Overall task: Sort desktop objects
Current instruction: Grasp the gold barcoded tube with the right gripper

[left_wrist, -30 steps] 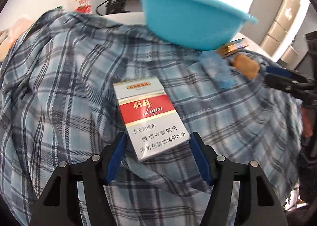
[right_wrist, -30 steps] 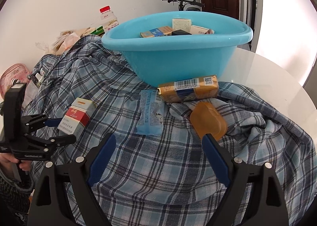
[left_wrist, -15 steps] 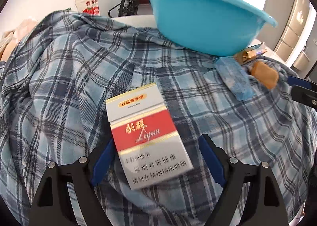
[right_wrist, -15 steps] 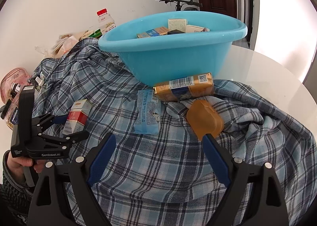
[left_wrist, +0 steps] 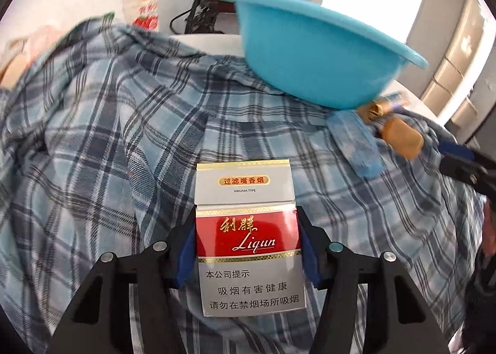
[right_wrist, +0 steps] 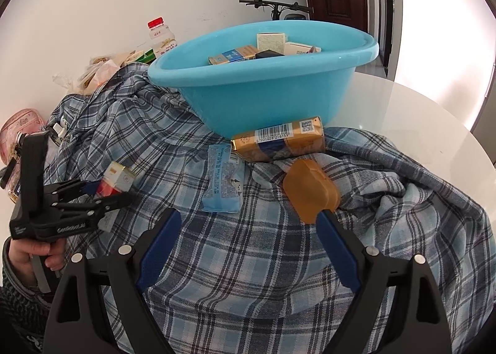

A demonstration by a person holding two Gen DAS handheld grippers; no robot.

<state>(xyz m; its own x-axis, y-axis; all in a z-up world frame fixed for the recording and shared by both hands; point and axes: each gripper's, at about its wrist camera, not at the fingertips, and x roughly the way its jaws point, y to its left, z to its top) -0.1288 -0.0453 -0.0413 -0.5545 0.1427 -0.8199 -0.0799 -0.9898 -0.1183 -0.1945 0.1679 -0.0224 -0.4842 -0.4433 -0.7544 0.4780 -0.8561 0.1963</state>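
My left gripper (left_wrist: 248,248): jaws closing on the red-and-silver cardboard cigarette pack (left_wrist: 246,239), blue pads at its long sides, in front of the turquoise plastic basin (right_wrist: 263,87). I judge the pack light, stiff but crushable; its narrow sides suit the grip. My right gripper (right_wrist: 248,245): jaws spread, empty. Nearer the basin on the blue plaid cloth (right_wrist: 217,261) lie a gold wrapped bar (right_wrist: 279,140), a blue sachet (right_wrist: 221,180) and an amber case (right_wrist: 310,189), none blocking the lift.
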